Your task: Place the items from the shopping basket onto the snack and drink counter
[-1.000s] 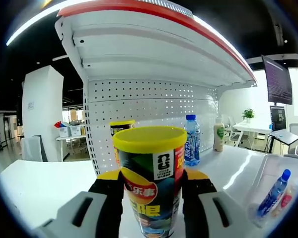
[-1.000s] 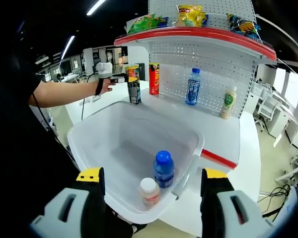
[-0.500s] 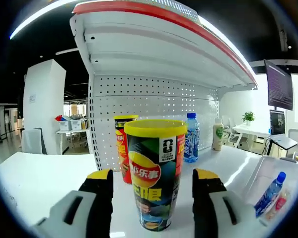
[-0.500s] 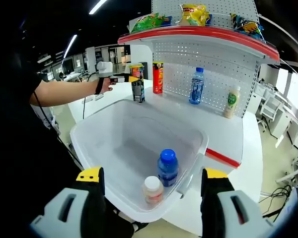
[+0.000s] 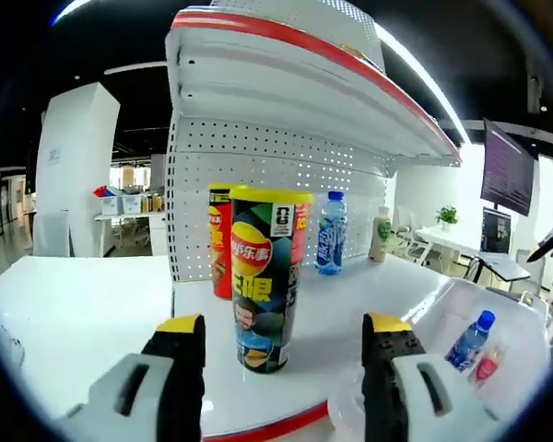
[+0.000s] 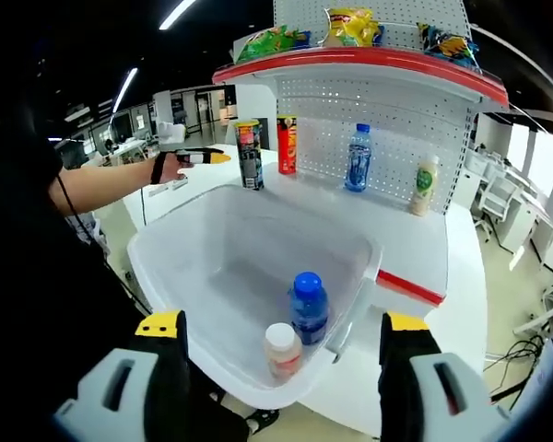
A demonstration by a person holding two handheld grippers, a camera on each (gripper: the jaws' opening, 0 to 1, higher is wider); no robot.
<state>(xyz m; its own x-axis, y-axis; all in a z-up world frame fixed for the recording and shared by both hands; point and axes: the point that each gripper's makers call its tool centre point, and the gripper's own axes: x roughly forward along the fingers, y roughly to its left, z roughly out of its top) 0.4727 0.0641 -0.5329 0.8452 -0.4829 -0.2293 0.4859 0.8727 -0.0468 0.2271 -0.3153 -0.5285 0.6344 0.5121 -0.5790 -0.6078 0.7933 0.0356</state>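
Fingers [image 5: 180, 368] of the left gripper [image 5: 283, 368] are spread wide, gripping nothing, with a dark chip can [image 5: 263, 276] standing upright on the white counter [image 5: 369, 304] just ahead of them. A red can [image 5: 220, 241] stands just behind it; a blue water bottle [image 5: 329, 234] and a pale drink bottle [image 5: 380, 235] stand farther along. Right gripper [image 6: 281, 387], likewise spread and empty, hangs over the translucent basket [image 6: 166, 249], where a blue-capped bottle [image 6: 308, 306] and a small white-capped bottle [image 6: 281, 351] stand together.
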